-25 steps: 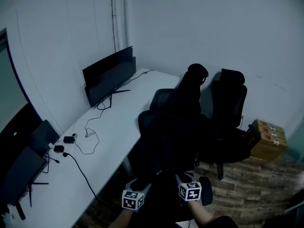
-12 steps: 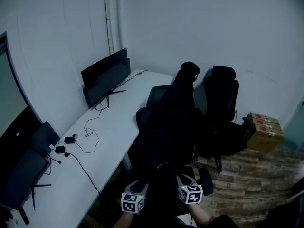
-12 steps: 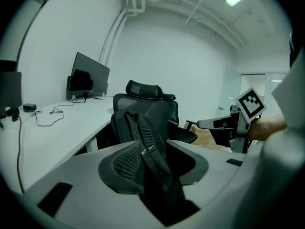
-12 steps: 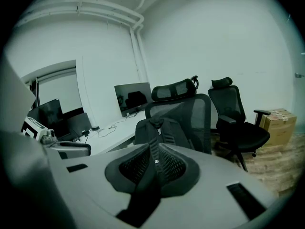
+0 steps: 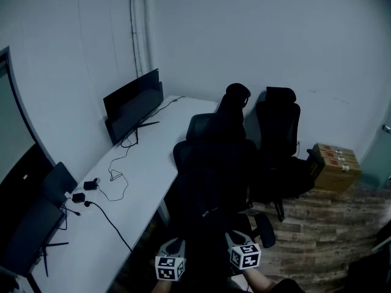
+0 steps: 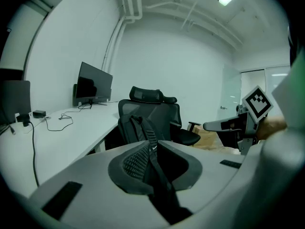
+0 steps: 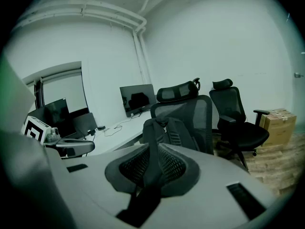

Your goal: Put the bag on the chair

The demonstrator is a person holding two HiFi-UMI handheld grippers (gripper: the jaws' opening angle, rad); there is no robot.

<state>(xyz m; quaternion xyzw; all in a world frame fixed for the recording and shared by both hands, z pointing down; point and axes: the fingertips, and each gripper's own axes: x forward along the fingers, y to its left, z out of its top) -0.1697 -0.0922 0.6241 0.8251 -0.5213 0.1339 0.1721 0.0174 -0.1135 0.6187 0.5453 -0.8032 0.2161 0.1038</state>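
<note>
Just closed the left claw (image 6: 151,149) nearly shut onto one strap (image 6: 147,135) of the bag (image 6: 128,128), and the right claw (image 7: 153,168) likewise onto the other. Holding the bag upright just before the chair (image 6: 162,111), beside the bench (image 6: 62,132) edge. Gripped now, so probably ready for lifting onto the seat; cannot tell whether resting there already.

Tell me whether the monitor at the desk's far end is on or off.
Off, it seems: the monitor has a black screen, showing only faint reflections and no lit picture.
</note>
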